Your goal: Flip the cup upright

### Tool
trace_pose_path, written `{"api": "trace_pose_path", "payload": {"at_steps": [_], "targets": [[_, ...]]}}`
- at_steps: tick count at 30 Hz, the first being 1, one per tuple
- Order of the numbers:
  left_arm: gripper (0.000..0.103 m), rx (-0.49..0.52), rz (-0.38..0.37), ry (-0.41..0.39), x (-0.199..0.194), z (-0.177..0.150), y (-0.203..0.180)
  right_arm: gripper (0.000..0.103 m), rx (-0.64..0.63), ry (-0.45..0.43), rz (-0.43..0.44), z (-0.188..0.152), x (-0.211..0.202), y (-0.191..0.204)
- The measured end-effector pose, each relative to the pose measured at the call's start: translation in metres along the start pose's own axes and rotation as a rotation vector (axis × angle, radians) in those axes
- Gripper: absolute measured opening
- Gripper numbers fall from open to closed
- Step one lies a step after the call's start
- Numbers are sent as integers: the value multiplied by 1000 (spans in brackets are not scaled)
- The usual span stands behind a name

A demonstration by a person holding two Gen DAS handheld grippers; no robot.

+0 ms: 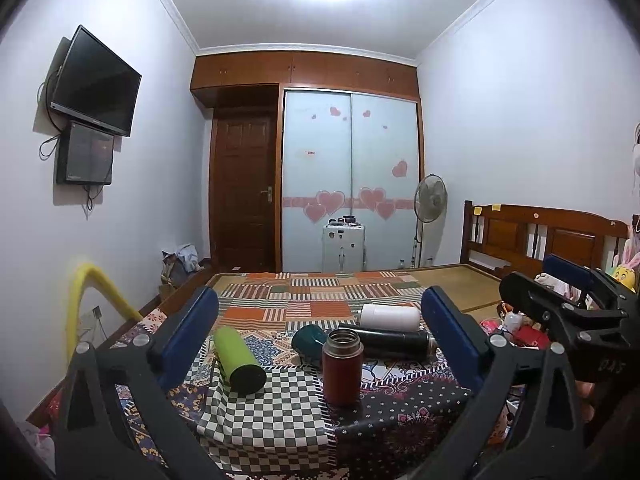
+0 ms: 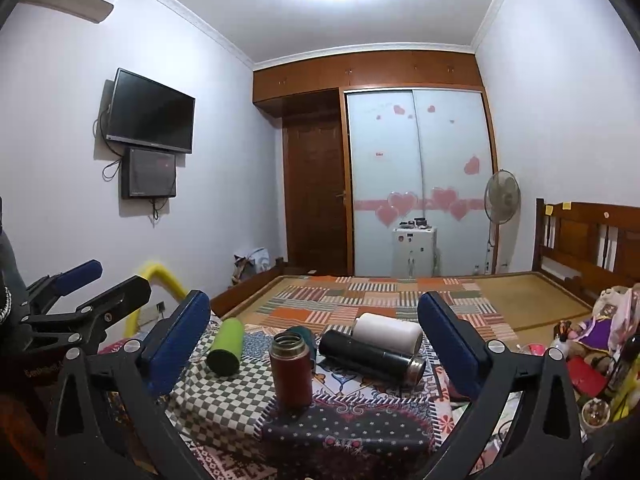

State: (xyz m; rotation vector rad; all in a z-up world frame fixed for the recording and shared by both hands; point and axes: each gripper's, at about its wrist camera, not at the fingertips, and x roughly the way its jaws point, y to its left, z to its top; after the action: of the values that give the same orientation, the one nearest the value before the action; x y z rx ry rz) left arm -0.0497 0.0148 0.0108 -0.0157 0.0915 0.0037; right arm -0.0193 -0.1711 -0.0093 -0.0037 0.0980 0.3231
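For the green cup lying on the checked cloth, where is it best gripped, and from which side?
Grip the green cup mid-body, fingers closing across its width, coming from above with the left hand-held gripper. It lies on its side at the left of the group, apart from the upright red flask, so its round sides are free.

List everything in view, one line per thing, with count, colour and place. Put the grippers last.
red flask: 1, dark red, upright and open-topped, front centre of the cloth
green cup: 1, lime green, lying on its side, left of the red flask
teal cup: 1, dark teal, on its side, behind the red flask
black flask: 1, black, lying down, right of the teal cup
white cup: 1, white, lying down, behind the black flask
cloth: several patchwork pieces, mixed colours, over the bed
TV: 1, black, left wall
fan: 1, pale, by the wardrobe
left gripper: 1, black with blue pads, open, empty
right gripper: 1, same colours, open, empty
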Motion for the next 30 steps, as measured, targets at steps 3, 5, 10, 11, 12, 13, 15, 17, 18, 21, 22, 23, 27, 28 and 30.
{"api": "trace_pose_path", "payload": {"at_steps": [3, 5, 10, 11, 12, 13, 15, 17, 18, 21, 22, 23, 27, 28, 30], "targets": [[103, 1, 1, -1, 0, 0, -1, 103, -4, -3, -2, -1, -4, 1], [103, 0, -1, 1, 1, -1, -1, 103, -6, -4, -4, -1, -4, 1], [103, -2, -2, 2, 3, -1, -1, 103, -5, -2, -10, 0, -4, 0], [103, -3, -2, 3, 3, -1, -1, 103, -5, -1, -11, 0, -4, 0], [103, -4, -3, 4, 4, -1, -1, 103, -6, -1, -13, 1, -3, -1], [103, -5, -3, 5, 5, -1, -1, 103, -7, -1, -16, 1, -3, 0], [103, -6, -4, 7, 6, -2, -1, 103, -9, 0, -19, 2, -4, 0], [103, -4, -2, 7, 5, -2, -1, 103, -9, -1, -21, 2, -4, 0], [103, -4, -2, 8, 5, -2, -1, 103, -9, -1, -22, 2, -4, 0], [103, -8, -7, 13, 6, -2, 2, 103, -7, -1, -23, 3, -4, 0], [103, -9, -9, 15, 7, -2, 2, 103, -6, -1, -24, 4, -5, -1], [103, -11, -12, 18, 7, -2, 2, 103, -5, -1, -24, 4, -4, -1], [103, -16, -21, 29, 9, -2, 4, 103, 0, -1, -28, 5, -5, -3], [103, -16, -23, 30, 10, -2, 4, 103, 1, -1, -28, 5, -5, -3], [103, -15, -27, 32, 11, -2, 3, 103, 3, 0, -30, 4, -5, -3]]}}
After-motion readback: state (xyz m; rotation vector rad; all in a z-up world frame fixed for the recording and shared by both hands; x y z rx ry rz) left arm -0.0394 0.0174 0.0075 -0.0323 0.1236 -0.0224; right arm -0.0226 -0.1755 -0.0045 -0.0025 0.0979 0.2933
